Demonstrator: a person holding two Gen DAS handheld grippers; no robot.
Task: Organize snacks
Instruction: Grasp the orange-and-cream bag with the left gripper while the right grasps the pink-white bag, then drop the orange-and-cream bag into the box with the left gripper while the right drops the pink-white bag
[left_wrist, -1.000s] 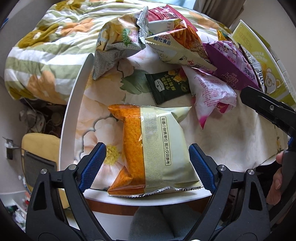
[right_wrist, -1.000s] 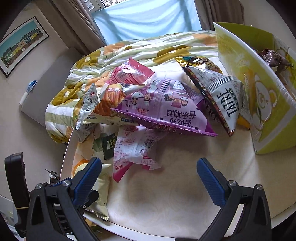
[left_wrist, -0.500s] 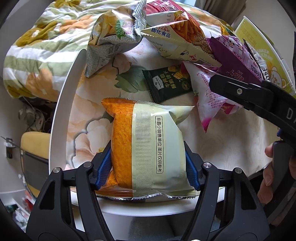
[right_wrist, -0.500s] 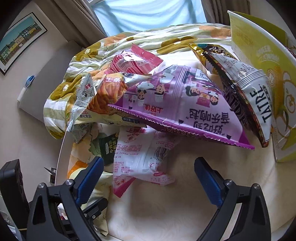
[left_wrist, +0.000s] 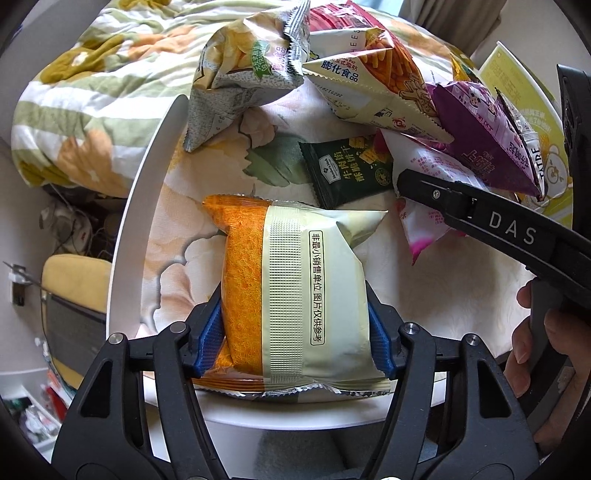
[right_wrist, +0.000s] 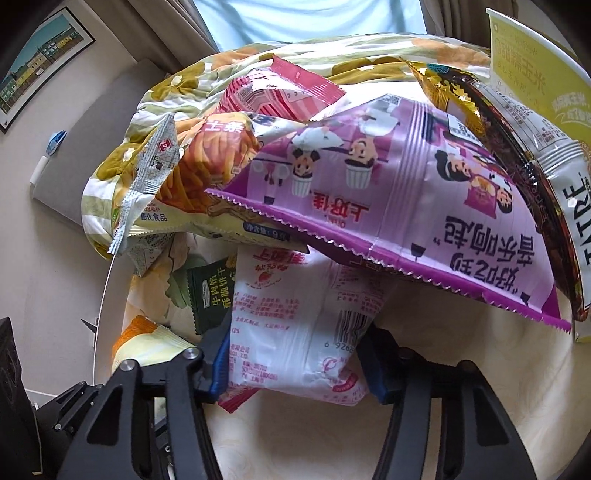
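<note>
At the near rim of the round table (left_wrist: 122, 236), the left gripper (left_wrist: 295, 332) clamps the orange-and-cream snack pack (left_wrist: 295, 291), its crimped end overhanging the edge. The right gripper (right_wrist: 299, 365) pinches the white-and-pink packet (right_wrist: 295, 325), tucked under the purple bag (right_wrist: 424, 221); bare tablecloth lies just right of it.

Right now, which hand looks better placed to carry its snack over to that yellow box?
Probably the right: its gripper grips the white-pink packet, nearer the yellow box. The left gripper holds the orange-cream packet at the table's far side.
</note>
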